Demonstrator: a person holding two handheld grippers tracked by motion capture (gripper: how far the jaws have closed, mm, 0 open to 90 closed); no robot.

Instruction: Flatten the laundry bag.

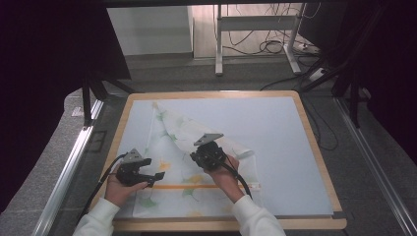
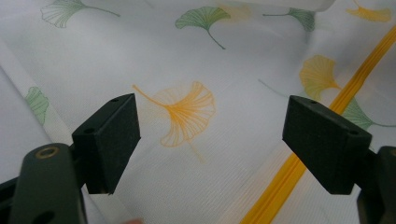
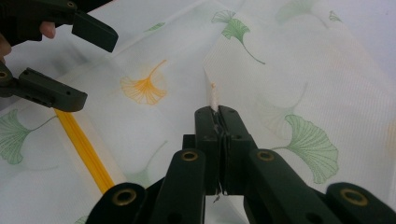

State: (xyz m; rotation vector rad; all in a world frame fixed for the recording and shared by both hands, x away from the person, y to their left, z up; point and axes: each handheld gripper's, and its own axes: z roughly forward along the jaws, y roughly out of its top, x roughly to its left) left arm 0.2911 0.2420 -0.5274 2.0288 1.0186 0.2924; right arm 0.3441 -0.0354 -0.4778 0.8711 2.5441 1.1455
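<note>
A white cloth (image 1: 187, 147) printed with green and yellow ginkgo leaves and a yellow stripe (image 1: 196, 187) lies partly folded on the pale mat. My right gripper (image 1: 204, 155) is shut on a raised fold of the cloth (image 3: 214, 100), lifting it over the lower layer. My left gripper (image 1: 155, 175) hovers open just above the cloth at the left, jaws wide apart over a yellow leaf (image 2: 184, 112) with nothing between them. The right gripper view also shows the left gripper (image 3: 86, 63) open at upper left, beside the yellow stripe (image 3: 84, 149).
The pale blue mat (image 1: 275, 147) covers a wooden table (image 1: 314, 147); its right half is bare. Beyond the far edge are the floor, a white desk frame (image 1: 255, 29) and loose cables (image 1: 275, 46). Dark stands flank the table.
</note>
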